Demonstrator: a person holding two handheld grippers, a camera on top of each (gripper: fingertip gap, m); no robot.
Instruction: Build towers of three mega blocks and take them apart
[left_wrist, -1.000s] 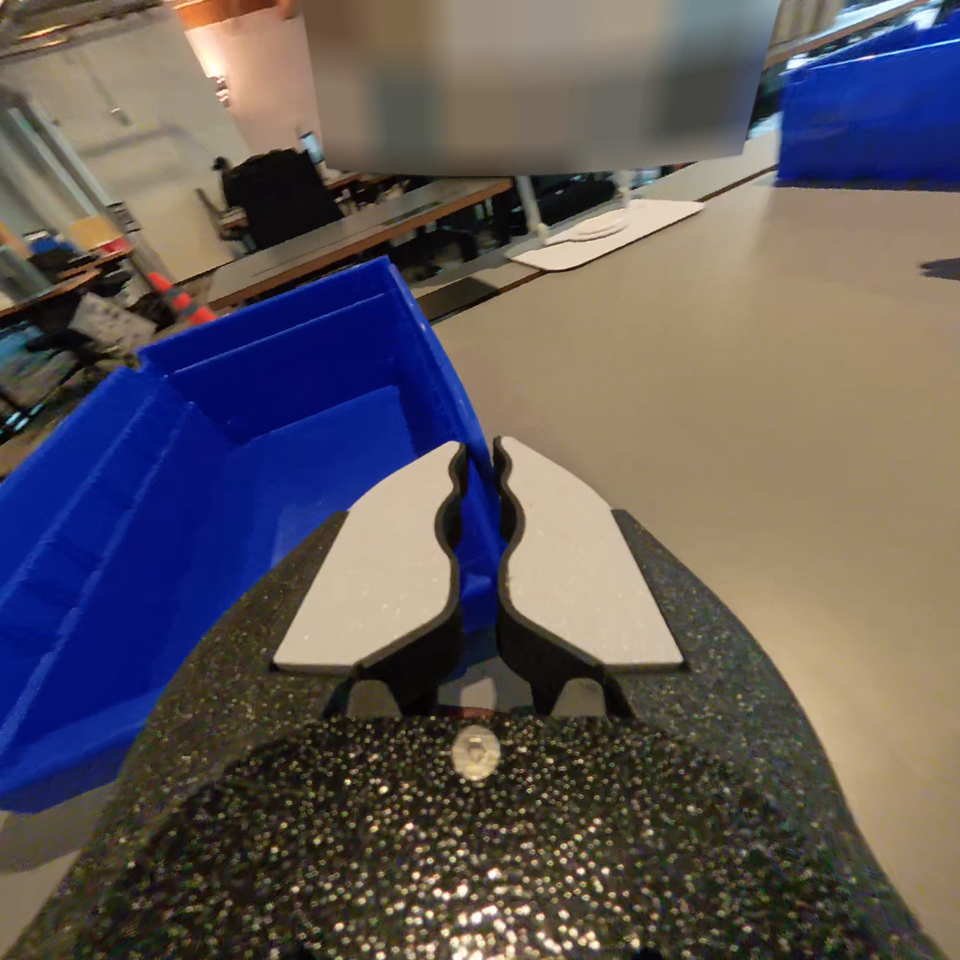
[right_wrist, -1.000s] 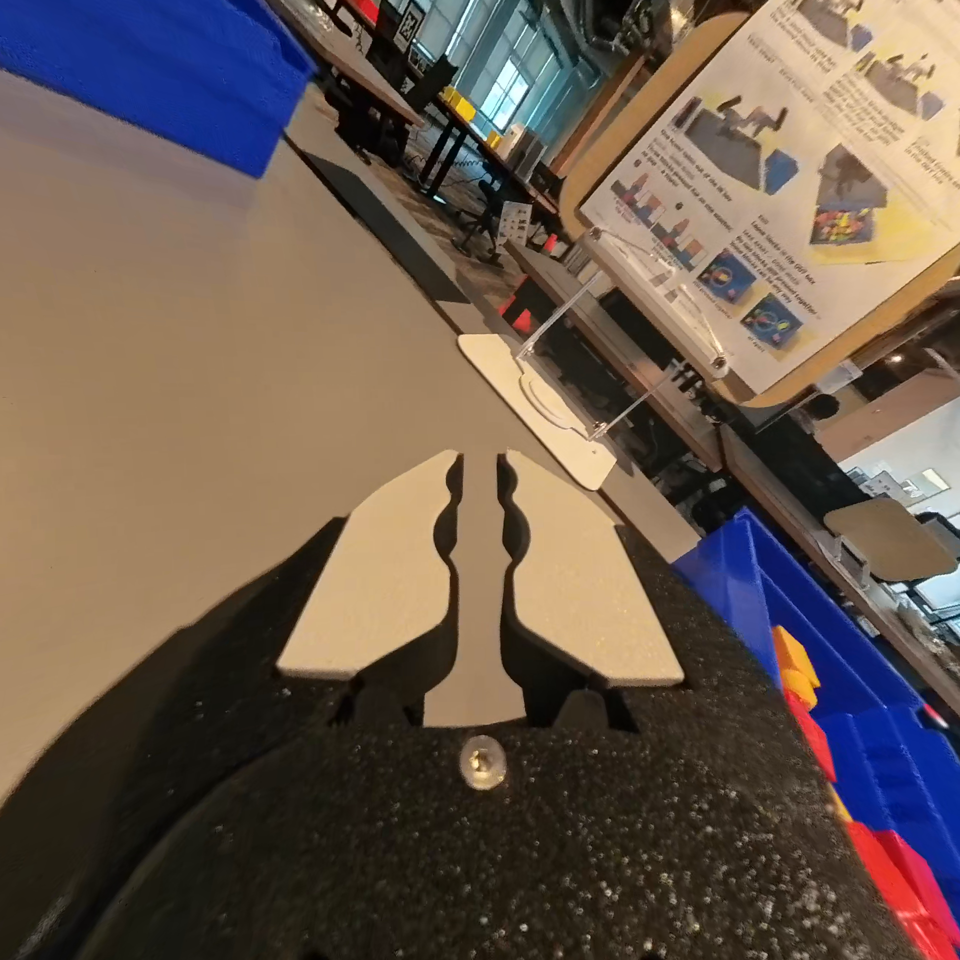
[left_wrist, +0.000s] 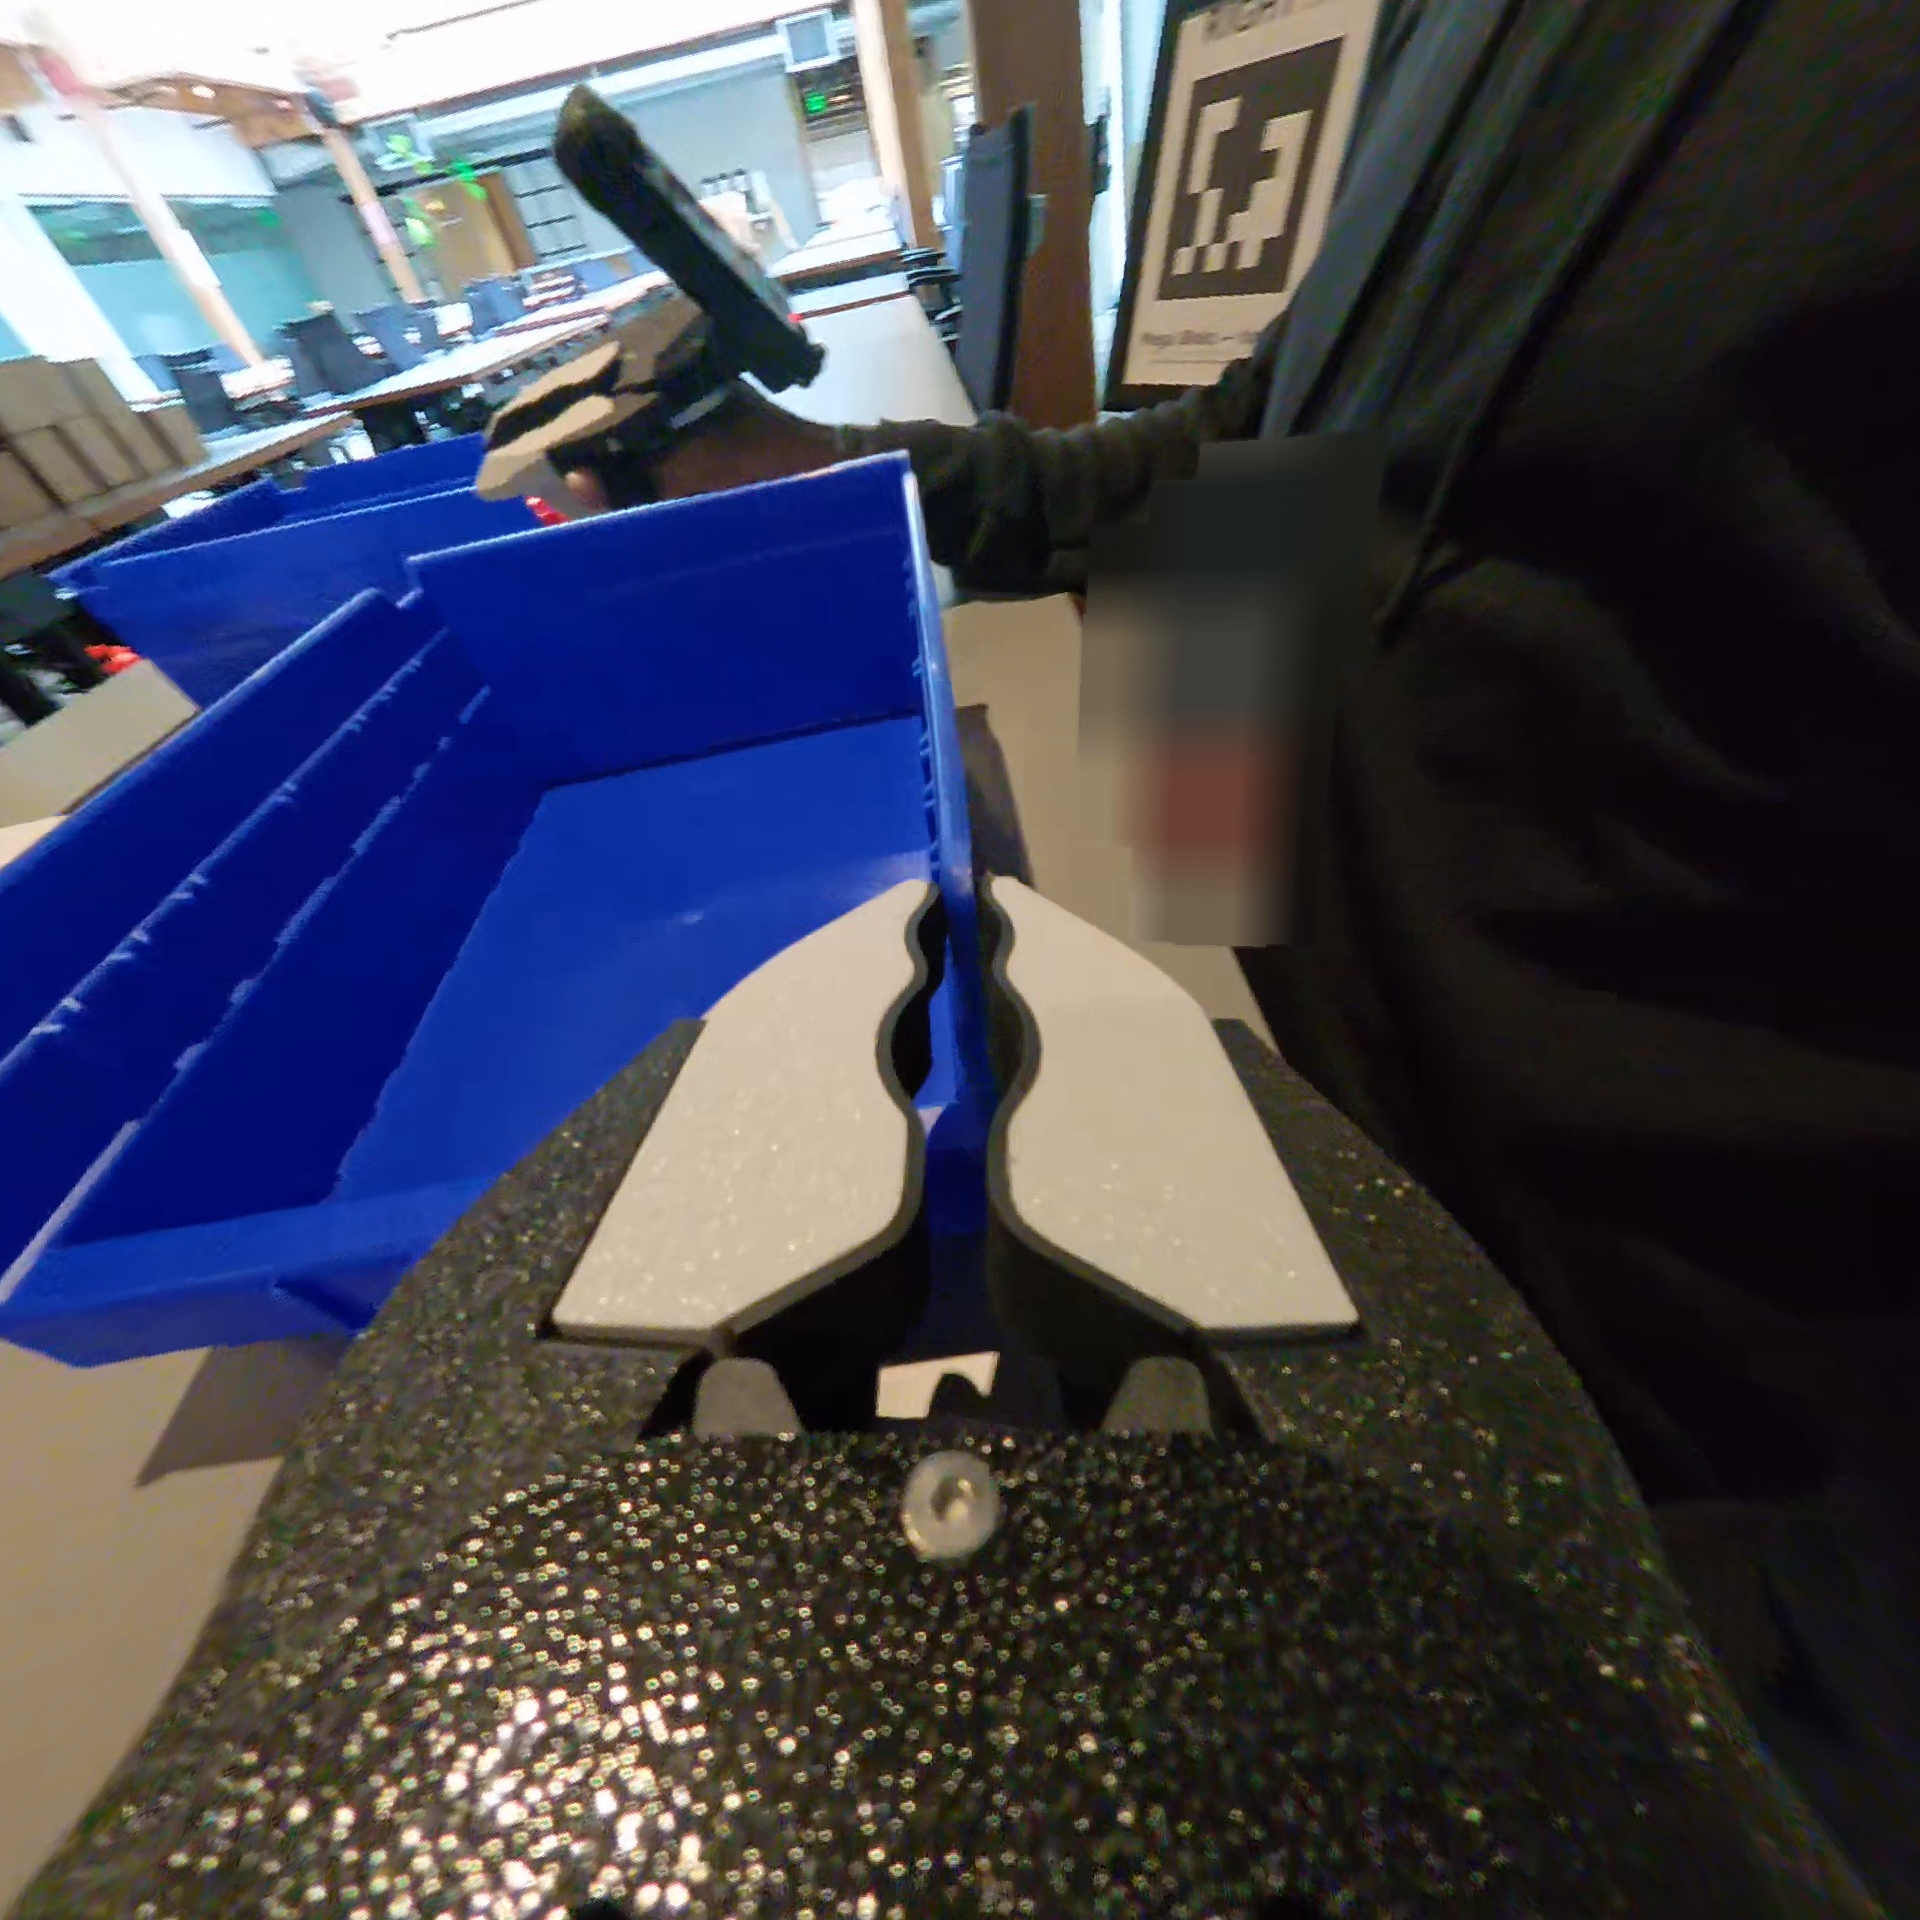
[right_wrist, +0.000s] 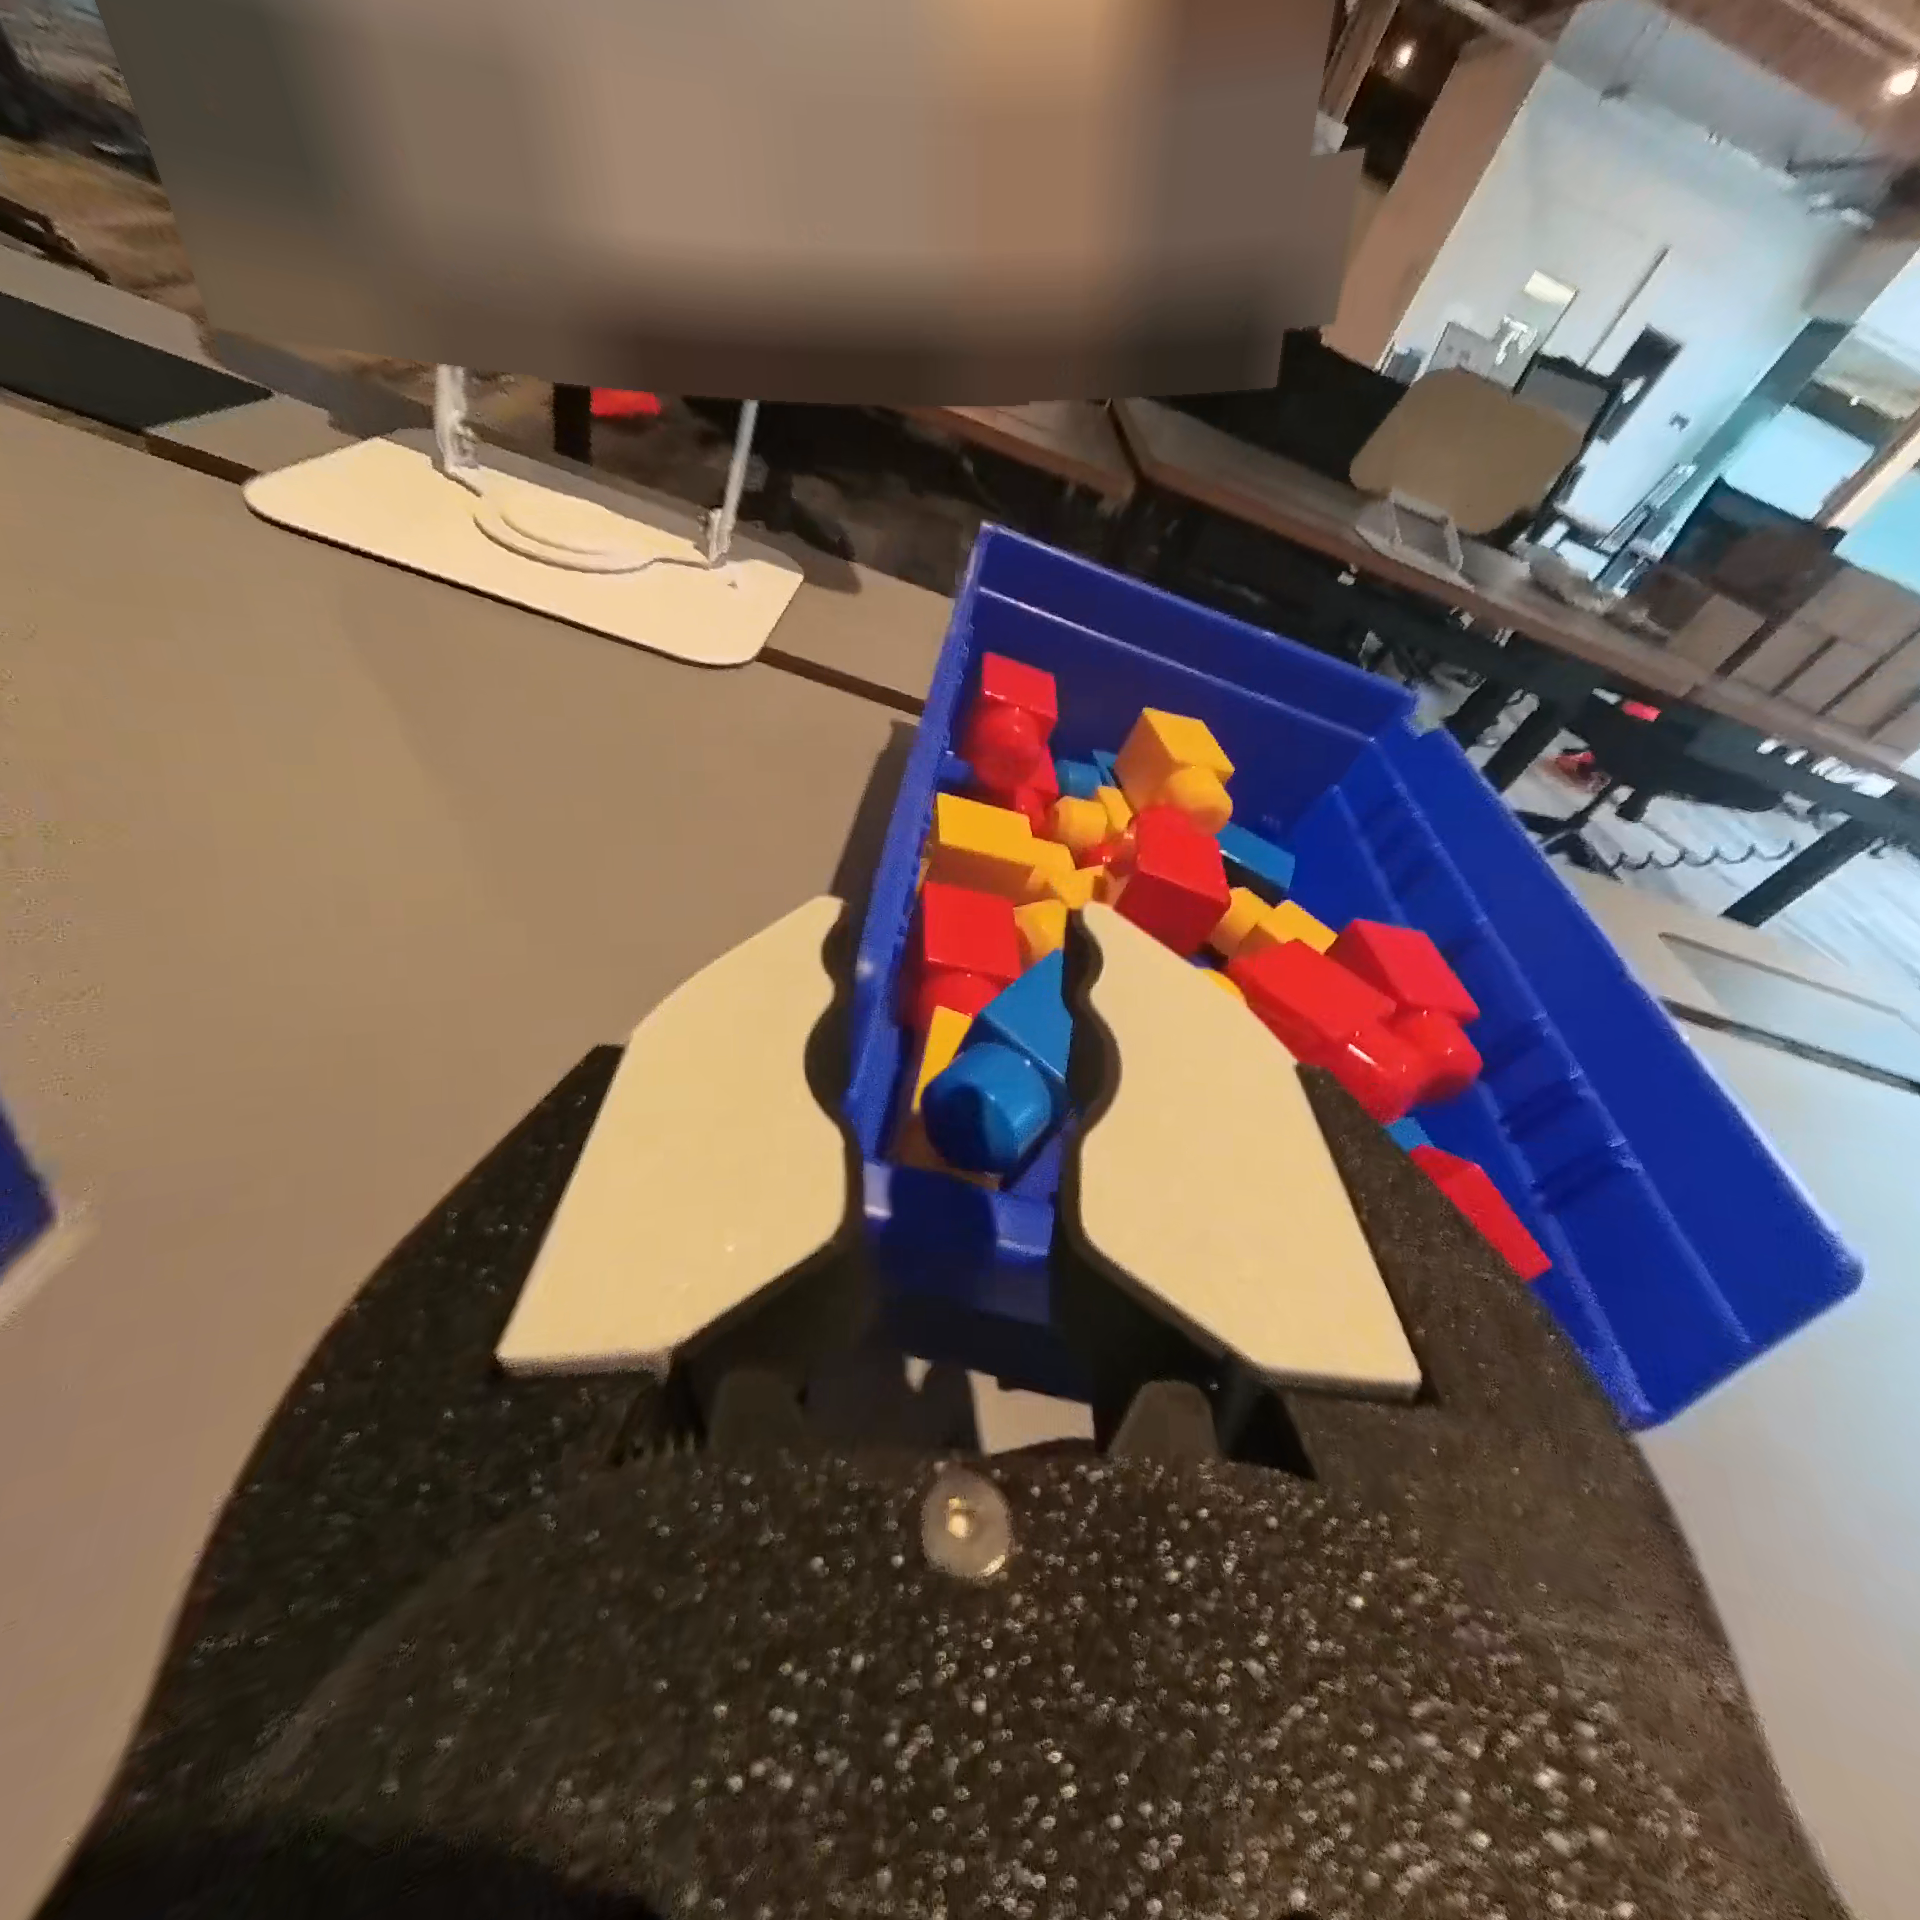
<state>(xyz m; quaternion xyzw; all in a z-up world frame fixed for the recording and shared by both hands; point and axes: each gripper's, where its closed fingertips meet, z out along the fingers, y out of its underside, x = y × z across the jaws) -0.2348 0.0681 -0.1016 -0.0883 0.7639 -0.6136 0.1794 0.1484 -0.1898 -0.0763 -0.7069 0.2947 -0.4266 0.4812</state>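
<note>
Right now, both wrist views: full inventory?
Empty bin: 1, blue, left wrist view, by the left gripper.
Block bin: 1, blue, ahead of the right gripper.
Mega blocks: many, red, yellow, blue, loose in the block bin; no tower.
Stand base: 1, white, far table edge.
Table: 1, grey.
Marker sign: 1, black-white, behind the person.
Person's sleeve: dark.
Left gripper: nearly shut, astride the empty bin's wall.
Right gripper: open, over the blocks.
</note>
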